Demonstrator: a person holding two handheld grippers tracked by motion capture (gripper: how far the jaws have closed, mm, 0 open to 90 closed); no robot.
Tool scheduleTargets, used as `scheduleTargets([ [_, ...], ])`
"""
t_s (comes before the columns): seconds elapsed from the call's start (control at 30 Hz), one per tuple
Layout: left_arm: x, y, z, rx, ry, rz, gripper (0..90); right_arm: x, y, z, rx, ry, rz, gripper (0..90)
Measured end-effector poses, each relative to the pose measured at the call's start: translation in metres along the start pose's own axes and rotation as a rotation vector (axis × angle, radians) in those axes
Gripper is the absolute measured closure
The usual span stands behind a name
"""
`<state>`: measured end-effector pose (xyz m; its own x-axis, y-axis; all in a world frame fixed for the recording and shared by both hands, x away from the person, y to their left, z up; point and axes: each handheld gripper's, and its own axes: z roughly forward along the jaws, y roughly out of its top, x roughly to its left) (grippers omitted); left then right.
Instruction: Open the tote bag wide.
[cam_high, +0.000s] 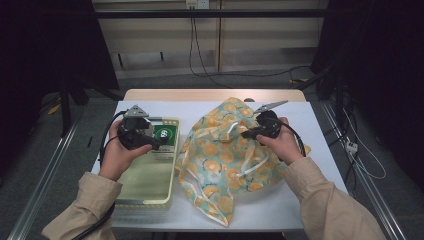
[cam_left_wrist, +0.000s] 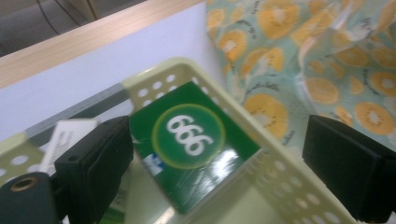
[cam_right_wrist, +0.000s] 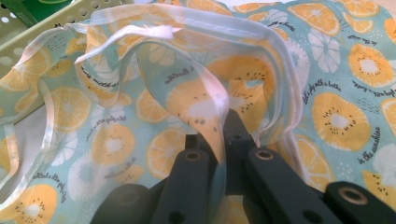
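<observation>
Green box (cam_left_wrist: 191, 144) labelled "666"

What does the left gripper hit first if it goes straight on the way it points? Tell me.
Most likely the green box marked 666 inside the pale perforated basket. It lies squarely between the open tongs of the left gripper, though depth is hard to judge.

1. The white surface (cam_high: 305, 125) in front of me had a pale wooden strip (cam_high: 210, 94) along its far edge.
2. Beyond it, black cables (cam_high: 200, 60) hung down a light wall panel and trailed over the grey floor (cam_high: 150, 80).
3. A white power strip (cam_high: 351, 146) lay on the floor at my right, with a cord running from it.
4. Metal rails (cam_high: 45, 185) ran along the floor on both sides.
5. Dark curtains (cam_high: 40, 45) closed off both sides.
</observation>
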<state>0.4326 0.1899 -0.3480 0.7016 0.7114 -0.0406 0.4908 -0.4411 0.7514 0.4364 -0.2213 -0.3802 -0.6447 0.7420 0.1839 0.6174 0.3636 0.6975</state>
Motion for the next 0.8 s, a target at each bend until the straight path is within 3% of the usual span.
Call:
scheduleTargets([
  [0.23, 0.022, -0.01, -0.001, -0.01, 0.038, -0.041, 8.8, 0.0, 0.0, 0.0, 0.0, 0.002, 0.001, 88.9],
  [0.3, 0.028, -0.014, 0.0, -0.002, 0.05, -0.067, 9.0, 0.0, 0.0, 0.001, -0.001, 0.003, 0.0, 88.9],
  [0.53, 0.047, -0.021, 0.004, 0.021, 0.096, -0.093, 9.1, -0.001, -0.001, 0.001, 0.005, 0.005, 0.001, 88.9],
  [0.7, 0.053, -0.028, 0.007, 0.026, 0.1, -0.129, 9.9, -0.003, -0.001, 0.0, 0.001, 0.007, 0.005, 89.0],
  [0.8, 0.05, -0.027, 0.007, 0.028, 0.103, -0.107, 9.9, -0.004, -0.002, 0.0, 0.004, 0.007, 0.007, 89.0],
])
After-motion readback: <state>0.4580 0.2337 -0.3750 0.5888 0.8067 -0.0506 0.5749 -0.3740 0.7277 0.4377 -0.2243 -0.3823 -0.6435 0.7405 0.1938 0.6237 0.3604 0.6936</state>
